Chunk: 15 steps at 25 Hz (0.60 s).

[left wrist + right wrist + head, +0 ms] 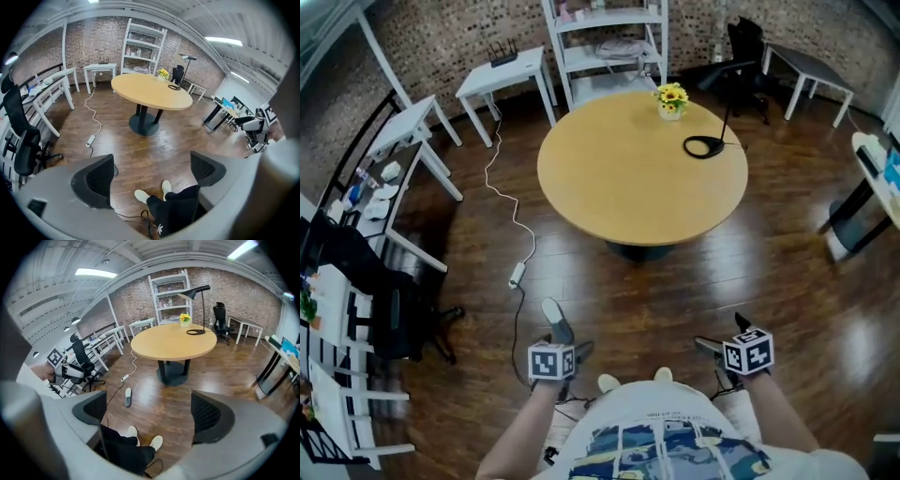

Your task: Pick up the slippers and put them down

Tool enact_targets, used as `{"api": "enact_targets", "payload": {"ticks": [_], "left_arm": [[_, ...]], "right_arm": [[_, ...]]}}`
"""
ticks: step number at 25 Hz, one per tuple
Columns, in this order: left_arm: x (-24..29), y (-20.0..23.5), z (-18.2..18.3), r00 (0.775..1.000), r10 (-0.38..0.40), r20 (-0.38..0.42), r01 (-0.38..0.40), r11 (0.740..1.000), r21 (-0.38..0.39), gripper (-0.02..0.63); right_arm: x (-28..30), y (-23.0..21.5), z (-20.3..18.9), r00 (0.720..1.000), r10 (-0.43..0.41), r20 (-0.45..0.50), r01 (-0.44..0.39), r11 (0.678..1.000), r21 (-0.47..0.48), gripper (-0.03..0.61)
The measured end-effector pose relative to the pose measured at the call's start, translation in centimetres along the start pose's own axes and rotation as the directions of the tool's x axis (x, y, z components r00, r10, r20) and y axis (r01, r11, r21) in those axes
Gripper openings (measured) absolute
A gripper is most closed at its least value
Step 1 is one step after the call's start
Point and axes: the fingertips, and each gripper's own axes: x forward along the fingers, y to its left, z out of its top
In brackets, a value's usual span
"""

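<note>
Grey and alone, one slipper [555, 320] lies flat on the wooden floor [675, 291], ahead of our feet and to their left. We hold the left gripper [151, 173] and the right gripper [150, 412] well above it, fingers spread on both, nothing between them. We judge that no lift is under way, and we see no second slipper.

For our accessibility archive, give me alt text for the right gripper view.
The right gripper, open and empty, frames a wood floor where one grey slipper lies to the left. Beyond stands a round wooden table with a lamp and yellow flowers; the person's white shoes show below.
</note>
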Motion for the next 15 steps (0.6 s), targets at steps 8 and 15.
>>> {"api": "enact_targets", "payload": {"ticks": [8, 15], "left_arm": [[2.4, -10.1, 2.5, 1.000, 0.007, -0.007, -0.007, 0.998, 0.057, 0.511], [3.6, -15.7, 3.3, 1.000, 0.030, -0.001, -0.030, 0.998, 0.050, 0.511]], "right_arm": [[-4.7, -9.6, -4.5, 1.000, -0.017, -0.005, 0.017, 0.998, 0.057, 0.571], [-6.9, -15.1, -6.6, 1.000, 0.009, -0.028, -0.008, 0.999, 0.035, 0.572]]}}
